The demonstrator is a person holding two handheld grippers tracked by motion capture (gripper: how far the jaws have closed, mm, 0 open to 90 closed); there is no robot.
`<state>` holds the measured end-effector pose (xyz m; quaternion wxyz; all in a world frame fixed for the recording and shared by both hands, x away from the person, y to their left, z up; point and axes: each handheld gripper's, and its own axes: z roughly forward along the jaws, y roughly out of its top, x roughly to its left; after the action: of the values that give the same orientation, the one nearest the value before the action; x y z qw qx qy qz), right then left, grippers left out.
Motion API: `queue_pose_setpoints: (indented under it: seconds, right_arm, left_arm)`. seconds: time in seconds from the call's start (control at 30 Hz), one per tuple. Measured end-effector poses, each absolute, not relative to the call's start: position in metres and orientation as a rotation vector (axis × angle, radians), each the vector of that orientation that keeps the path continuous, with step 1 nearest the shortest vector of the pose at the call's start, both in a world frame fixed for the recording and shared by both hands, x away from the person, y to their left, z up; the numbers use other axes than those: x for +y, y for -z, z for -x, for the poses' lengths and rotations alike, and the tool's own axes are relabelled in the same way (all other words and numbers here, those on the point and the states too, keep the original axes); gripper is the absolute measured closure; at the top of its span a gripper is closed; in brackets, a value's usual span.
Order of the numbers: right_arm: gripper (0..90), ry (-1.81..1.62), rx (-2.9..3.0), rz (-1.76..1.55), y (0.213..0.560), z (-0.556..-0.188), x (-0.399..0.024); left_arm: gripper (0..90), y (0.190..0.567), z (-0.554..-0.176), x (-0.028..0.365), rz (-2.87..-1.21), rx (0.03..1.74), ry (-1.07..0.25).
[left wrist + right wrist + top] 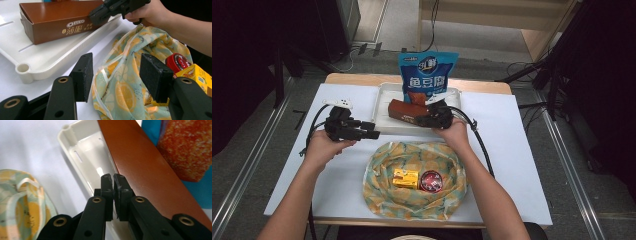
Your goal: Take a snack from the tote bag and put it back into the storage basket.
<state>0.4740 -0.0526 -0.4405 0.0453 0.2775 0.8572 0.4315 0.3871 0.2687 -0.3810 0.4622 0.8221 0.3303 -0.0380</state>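
A brown Oreo box (pixel 404 110) lies in the white tray (pixel 384 97). My right gripper (pixel 416 120) is shut, its pads pressed together with nothing seen between them, close against the long side of the box (pixel 150 170) over the tray (pixel 82 152). My left gripper (pixel 373 131) hangs open left of the tray's front edge. Its pads (pixel 85 75) stand wide apart above the rim of a lemon-print cloth bag (pixel 125 87). The bag (pixel 412 150) holds a yellow carton (pixel 405 177) and a red round tin (pixel 430 181). The right gripper (pixel 100 15) also shows at the box (pixel 57 22) in the left gripper view.
A blue snack pouch (pixel 428 75) stands upright at the tray's far side. A white sheet (pixel 512 150) covers the wooden table, with bare room at left and right. Cables trail from both grippers.
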Motion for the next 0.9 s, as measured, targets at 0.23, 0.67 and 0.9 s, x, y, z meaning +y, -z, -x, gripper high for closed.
queue_pose_setpoints:
  seconds: [0.23, 0.67, 0.9]
  right_arm:
    - [89.2, -1.29, 2.598, -0.874, 0.439, -0.479, -0.05]
    - [90.0, -1.242, 2.559, -0.899, 0.44, -0.489, -0.046]
    - [90.0, -1.27, 2.521, -0.944, 0.443, -0.495, -0.048]
  left_arm:
    - [45.0, 0.381, -0.387, 0.268, -2.025, 0.811, 0.095]
    - [44.9, 0.381, -0.387, 0.269, -2.022, 0.812, 0.097]
    - [45.0, 0.381, -0.387, 0.269, -2.021, 0.811, 0.096]
